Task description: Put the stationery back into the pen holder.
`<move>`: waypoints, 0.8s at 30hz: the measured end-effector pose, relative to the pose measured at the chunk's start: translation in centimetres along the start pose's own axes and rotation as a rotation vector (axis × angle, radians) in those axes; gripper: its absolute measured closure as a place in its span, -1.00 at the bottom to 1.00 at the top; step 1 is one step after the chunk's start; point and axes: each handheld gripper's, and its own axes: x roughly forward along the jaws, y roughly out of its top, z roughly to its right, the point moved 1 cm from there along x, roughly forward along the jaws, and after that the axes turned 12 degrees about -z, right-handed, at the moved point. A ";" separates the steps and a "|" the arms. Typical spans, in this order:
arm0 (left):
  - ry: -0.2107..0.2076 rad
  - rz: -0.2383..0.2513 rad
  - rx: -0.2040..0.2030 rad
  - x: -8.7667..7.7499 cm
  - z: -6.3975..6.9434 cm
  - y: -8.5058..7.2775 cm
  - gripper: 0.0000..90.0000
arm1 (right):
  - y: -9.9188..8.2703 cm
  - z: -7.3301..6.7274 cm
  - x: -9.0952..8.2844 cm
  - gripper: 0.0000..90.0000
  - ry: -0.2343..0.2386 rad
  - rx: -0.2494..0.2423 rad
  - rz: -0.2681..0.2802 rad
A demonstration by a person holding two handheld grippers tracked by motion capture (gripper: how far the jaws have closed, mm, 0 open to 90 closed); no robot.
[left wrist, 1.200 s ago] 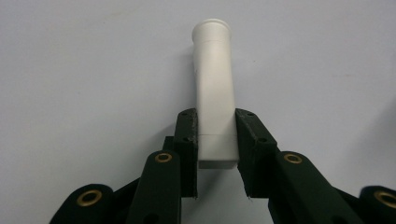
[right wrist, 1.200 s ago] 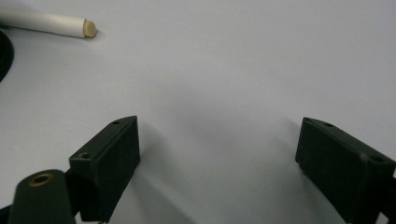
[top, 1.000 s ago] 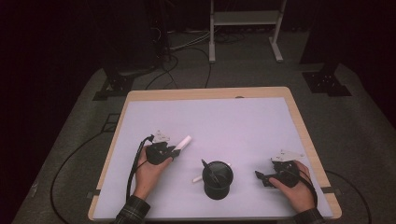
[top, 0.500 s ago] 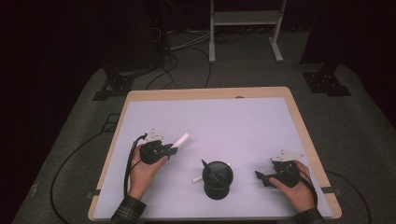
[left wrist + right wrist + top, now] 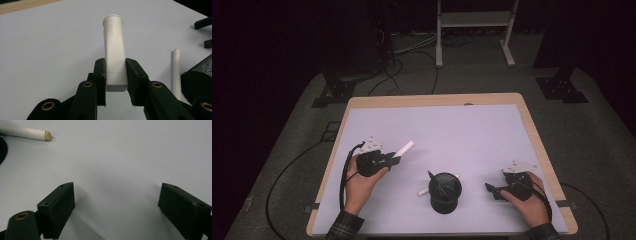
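Left gripper (image 5: 115,82): jaws narrow, pads clamped on near end of white tube (image 5: 114,50), left of black mesh cup (image 5: 445,192), tube lifted off white table (image 5: 462,130). Right gripper (image 5: 116,202): jaws wide, nothing between, resting near right table edge.

No readable text, label or number anywhere

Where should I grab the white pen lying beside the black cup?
Take the white pen at its free end left of the black cup, coming from above with the open right hand-held gripper, jaws across its width. It lies flat, its other end against the cup.
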 end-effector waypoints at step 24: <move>-0.059 0.075 0.094 -4.4 3.4 1.8 0.58 | 0.0 0.0 0.0 -0.72 0.000 -0.002 -0.001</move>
